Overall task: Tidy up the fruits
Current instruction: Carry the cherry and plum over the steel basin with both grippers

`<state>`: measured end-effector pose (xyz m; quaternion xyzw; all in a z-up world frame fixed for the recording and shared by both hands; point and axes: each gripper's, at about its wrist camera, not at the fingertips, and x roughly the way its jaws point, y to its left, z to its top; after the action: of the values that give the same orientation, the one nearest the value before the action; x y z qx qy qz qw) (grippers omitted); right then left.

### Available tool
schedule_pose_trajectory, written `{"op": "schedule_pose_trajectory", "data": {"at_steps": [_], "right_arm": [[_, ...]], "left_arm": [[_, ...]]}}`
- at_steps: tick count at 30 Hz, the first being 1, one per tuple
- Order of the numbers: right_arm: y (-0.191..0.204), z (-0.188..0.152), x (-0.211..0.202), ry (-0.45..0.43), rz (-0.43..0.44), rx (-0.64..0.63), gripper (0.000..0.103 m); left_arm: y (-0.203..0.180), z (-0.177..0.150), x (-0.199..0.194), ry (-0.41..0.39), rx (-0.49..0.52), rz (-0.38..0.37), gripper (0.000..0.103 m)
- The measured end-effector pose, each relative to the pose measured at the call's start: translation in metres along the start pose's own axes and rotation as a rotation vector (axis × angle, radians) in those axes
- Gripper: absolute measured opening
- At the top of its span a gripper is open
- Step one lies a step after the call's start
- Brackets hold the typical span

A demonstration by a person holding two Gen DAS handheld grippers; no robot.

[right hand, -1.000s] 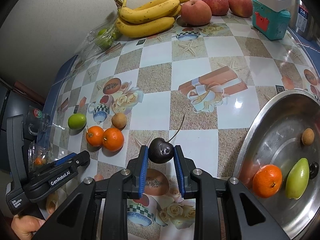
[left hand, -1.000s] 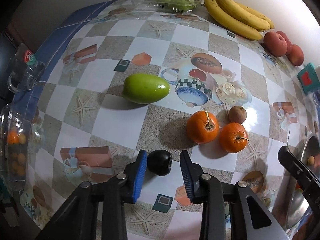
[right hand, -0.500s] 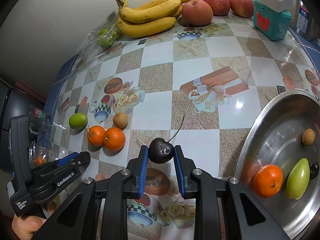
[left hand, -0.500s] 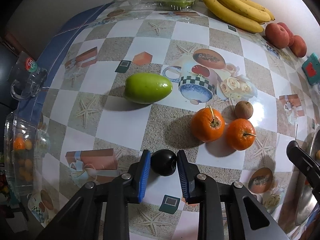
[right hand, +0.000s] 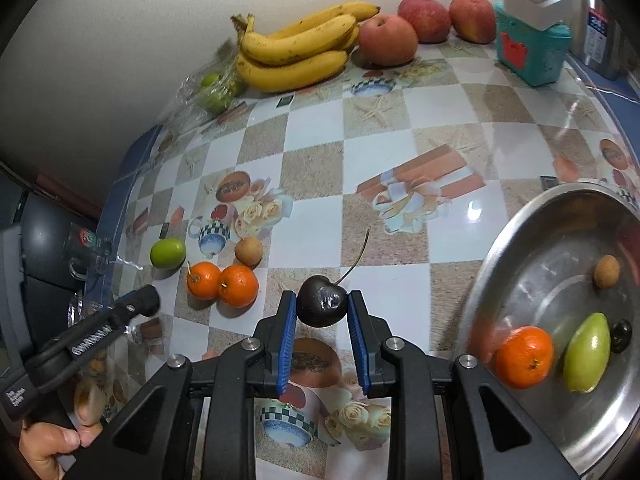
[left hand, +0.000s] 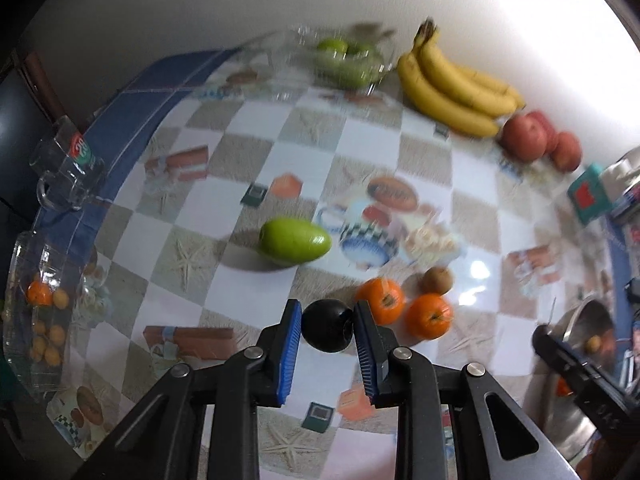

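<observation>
My left gripper (left hand: 327,314) is shut on a dark stemless cherry (left hand: 327,332), held above the checked tablecloth. Past it lie a green fruit (left hand: 294,240), two oranges (left hand: 380,306) and a small brown fruit (left hand: 438,280). My right gripper (right hand: 322,300) is shut on a dark cherry with a stem (right hand: 321,302). To its right stands a metal bowl (right hand: 500,248) holding an orange (right hand: 524,356), a green fruit (right hand: 586,352), a small brown fruit (right hand: 607,272) and a dark cherry (right hand: 620,334). In the right wrist view the left gripper's fingers (right hand: 120,312) show at the left, with a hand (right hand: 48,444) below.
Bananas (right hand: 296,52) and red apples (right hand: 388,40) line the back wall, next to a teal box (right hand: 532,52). A clear tray of green fruits (left hand: 348,60) sits at the back. A glass mug (left hand: 66,176) and a clear container of small fruits (left hand: 44,312) stand at the table's left edge.
The left gripper closed on the stemless cherry and lifted it off the table. The right gripper stayed still, holding its cherry.
</observation>
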<state>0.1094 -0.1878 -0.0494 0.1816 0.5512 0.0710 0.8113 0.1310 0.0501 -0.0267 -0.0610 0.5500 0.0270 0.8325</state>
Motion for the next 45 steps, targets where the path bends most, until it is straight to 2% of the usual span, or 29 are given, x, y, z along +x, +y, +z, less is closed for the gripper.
{"op": "schedule_pose_trajectory", "data": {"at_steps": [4, 12, 18, 26, 29, 35, 45], "right_arm": [[-0.014, -0.001, -0.012, -0.017, -0.049, 0.044, 0.027], [-0.063, -0.002, -0.039, -0.072, -0.128, 0.172, 0.027], [-0.105, -0.012, -0.067, -0.125, -0.184, 0.284, 0.027], [-0.134, -0.033, -0.098, -0.185, -0.26, 0.35, 0.027], [-0.138, -0.043, -0.105, -0.186, -0.283, 0.35, 0.027], [-0.147, -0.068, -0.103, -0.137, -0.325, 0.354, 0.027], [-0.157, -0.084, -0.089, -0.059, -0.334, 0.364, 0.027]], "left_arm": [[-0.016, 0.002, -0.015, -0.04, 0.018, -0.025, 0.029], [-0.082, -0.011, -0.028, -0.053, 0.17, -0.115, 0.029], [-0.136, -0.029, -0.036, -0.027, 0.298, -0.215, 0.029], [-0.206, -0.069, -0.04, 0.023, 0.475, -0.328, 0.029], [-0.223, -0.082, -0.037, 0.046, 0.518, -0.34, 0.029], [-0.242, -0.101, -0.024, 0.088, 0.567, -0.318, 0.029], [-0.252, -0.117, -0.002, 0.153, 0.601, -0.284, 0.029]]}}
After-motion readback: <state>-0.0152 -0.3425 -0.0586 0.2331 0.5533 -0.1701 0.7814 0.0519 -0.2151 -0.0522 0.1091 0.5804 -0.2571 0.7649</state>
